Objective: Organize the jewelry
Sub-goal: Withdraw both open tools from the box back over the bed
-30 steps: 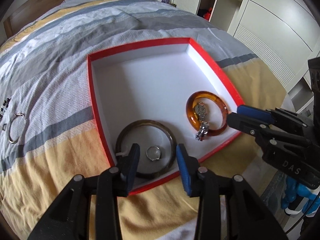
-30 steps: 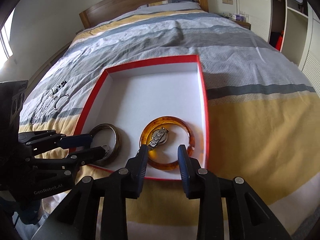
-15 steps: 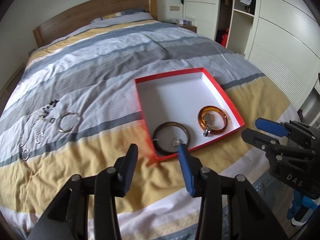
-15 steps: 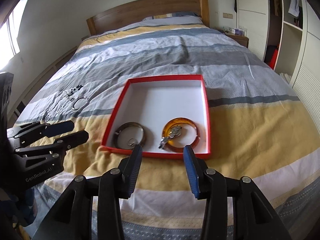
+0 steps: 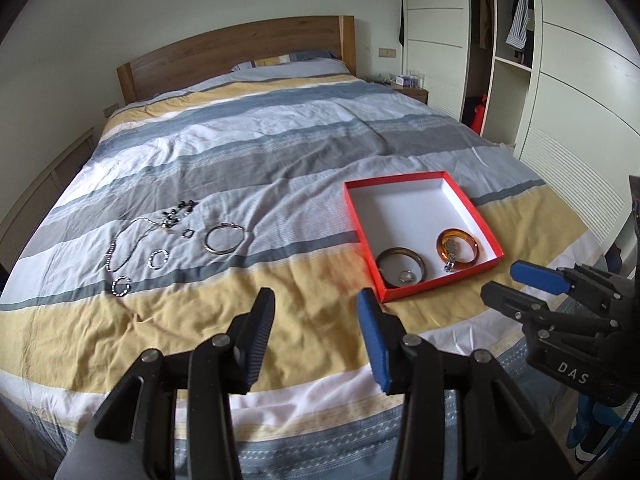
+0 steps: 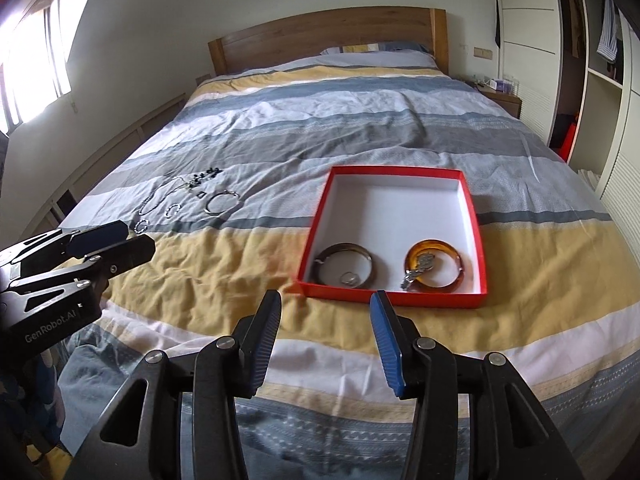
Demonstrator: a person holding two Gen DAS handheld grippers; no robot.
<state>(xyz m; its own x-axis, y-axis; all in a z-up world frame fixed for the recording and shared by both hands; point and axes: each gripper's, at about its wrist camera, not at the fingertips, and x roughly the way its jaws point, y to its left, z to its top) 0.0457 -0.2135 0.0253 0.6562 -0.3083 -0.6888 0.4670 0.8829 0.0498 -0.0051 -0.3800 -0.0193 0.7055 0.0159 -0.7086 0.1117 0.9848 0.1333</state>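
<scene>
A red box with a white floor (image 5: 416,216) (image 6: 396,216) lies on the striped bedspread. In it lie a dark bangle (image 5: 401,269) (image 6: 346,268) around a small silver ring (image 5: 408,277) (image 6: 349,279), and an amber bangle (image 5: 458,244) (image 6: 434,266) with a silver piece across it. Loose jewelry lies to the left: a silver bangle (image 5: 224,238) (image 6: 222,202), a chain necklace (image 5: 132,242), small bracelets (image 5: 158,259). My left gripper (image 5: 316,312) is open and empty above the bed's near edge. My right gripper (image 6: 325,312) is open and empty, just short of the box.
A wooden headboard (image 5: 236,56) stands at the far end. A white wardrobe (image 5: 560,80) and a nightstand (image 6: 502,98) stand to the right. The bed's foot edge is just under both grippers.
Both grippers have pulled back and up from the box, which now looks smaller and farther. The loose jewelry on the left has come into view. Both stay open and empty.
</scene>
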